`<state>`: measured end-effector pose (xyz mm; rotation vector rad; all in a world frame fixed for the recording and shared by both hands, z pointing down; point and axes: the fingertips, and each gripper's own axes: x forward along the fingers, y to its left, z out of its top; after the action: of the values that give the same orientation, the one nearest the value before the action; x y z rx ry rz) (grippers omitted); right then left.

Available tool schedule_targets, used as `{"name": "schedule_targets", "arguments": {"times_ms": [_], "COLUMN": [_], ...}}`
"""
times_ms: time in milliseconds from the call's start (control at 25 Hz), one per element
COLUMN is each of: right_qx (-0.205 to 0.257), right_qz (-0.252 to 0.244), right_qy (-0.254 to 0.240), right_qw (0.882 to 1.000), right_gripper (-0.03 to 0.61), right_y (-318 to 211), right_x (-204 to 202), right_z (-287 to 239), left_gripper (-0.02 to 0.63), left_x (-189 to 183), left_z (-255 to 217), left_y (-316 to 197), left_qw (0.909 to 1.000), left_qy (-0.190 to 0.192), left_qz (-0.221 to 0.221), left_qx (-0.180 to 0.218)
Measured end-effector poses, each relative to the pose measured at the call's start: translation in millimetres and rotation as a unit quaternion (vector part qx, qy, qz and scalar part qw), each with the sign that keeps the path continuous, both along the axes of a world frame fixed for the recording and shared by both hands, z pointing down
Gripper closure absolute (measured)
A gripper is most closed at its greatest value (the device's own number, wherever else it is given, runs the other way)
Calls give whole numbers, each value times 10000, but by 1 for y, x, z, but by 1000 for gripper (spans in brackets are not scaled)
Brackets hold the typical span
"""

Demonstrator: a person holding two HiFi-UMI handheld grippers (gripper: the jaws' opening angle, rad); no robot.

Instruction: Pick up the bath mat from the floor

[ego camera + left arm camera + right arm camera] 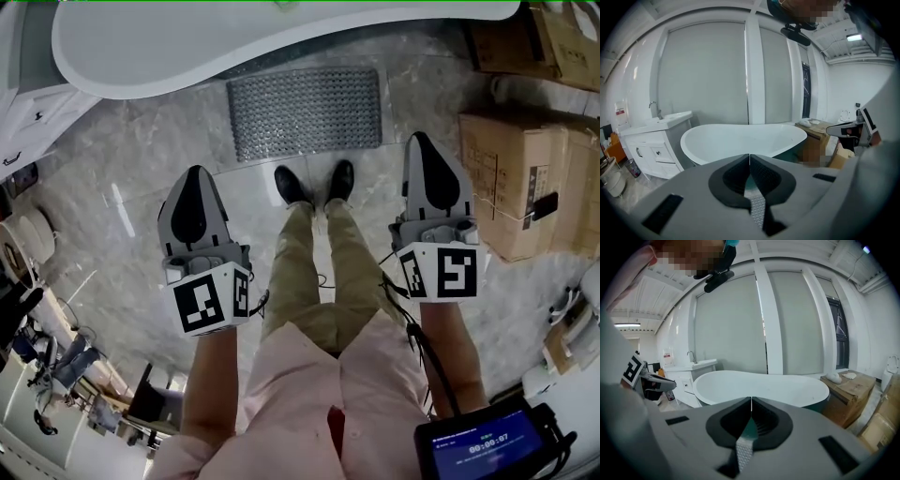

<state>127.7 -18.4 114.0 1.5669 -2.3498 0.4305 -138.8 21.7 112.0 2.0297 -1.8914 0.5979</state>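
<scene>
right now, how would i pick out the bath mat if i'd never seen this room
Find the white oval bathtub at the top of the head view. On the pale marble floor just in front of it, ahead of the person's black shoes, lies the grey rectangular bath mat. Its bumpy surface sets it apart from the brown cardboard boxes.

Bathtub (281, 37) ahead of fingertips (194, 183), cut off by top edge. Cardboard boxes (525, 178) right of right gripper's fingers (431, 173), cropped. Screen (483, 445) behind them, text unreadable.
</scene>
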Motion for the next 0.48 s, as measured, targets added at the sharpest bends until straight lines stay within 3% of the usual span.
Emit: {"name": "schedule_targets", "arguments": {"times_ms": [480], "right_qx": [123], "right_qz": [92], "right_qy": [77], "right_qw": [9999], "right_gripper": [560], "right_y": [-12], "right_x": [16], "right_z": [5], "left_gripper": [588], "left_x": [-14], "left_z": [4], "left_y": [-4], "left_qw": [9999], "left_qy": [-65], "left_qz": [7], "left_qx": [86]}}
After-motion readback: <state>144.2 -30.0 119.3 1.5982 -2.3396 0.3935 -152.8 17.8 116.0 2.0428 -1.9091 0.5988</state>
